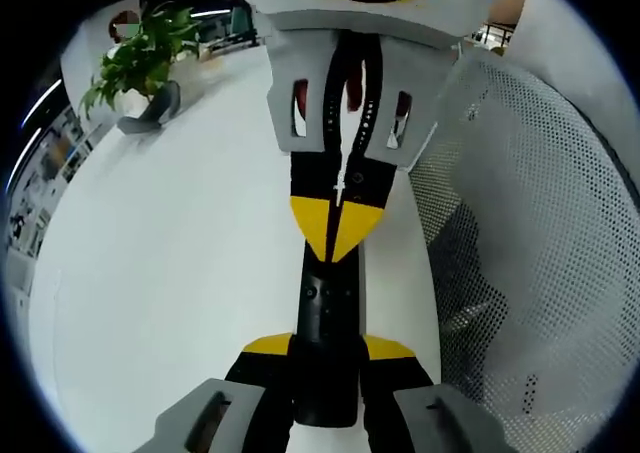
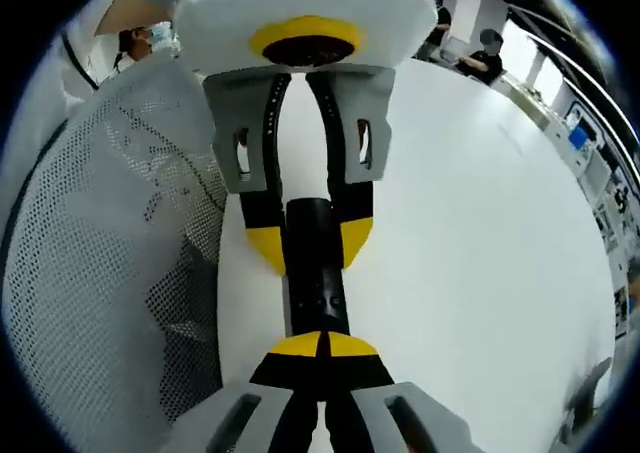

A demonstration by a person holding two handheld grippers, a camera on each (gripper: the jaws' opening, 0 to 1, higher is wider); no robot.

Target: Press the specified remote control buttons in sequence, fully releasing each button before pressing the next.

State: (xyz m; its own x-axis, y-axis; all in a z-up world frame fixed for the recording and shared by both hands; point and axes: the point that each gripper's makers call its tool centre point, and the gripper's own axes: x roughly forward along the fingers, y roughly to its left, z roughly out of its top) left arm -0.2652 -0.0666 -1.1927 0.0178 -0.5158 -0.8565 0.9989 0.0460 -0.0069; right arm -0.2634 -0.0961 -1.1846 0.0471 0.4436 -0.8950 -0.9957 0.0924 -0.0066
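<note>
A black remote control (image 1: 325, 318) lies lengthwise over the white table (image 1: 180, 253). In the left gripper view my left gripper (image 1: 328, 351) is shut on the remote's near end, with a yellow pad on each side. My right gripper (image 1: 337, 225) comes in from the top, jaws shut, and its joined yellow tips rest on the remote's far part. In the right gripper view the right gripper (image 2: 322, 345) has its tips closed together at the remote (image 2: 315, 278), near its small buttons. The left gripper (image 2: 310, 241) clamps the remote's other end from above.
A white perforated chair back (image 1: 540, 223) stands close beside the remote, seen again as the mesh chair back (image 2: 100, 253). A potted plant (image 1: 140, 68) sits at the table's far corner. People (image 2: 480, 58) sit at a far desk. Bare table (image 2: 470, 223) spreads to the side.
</note>
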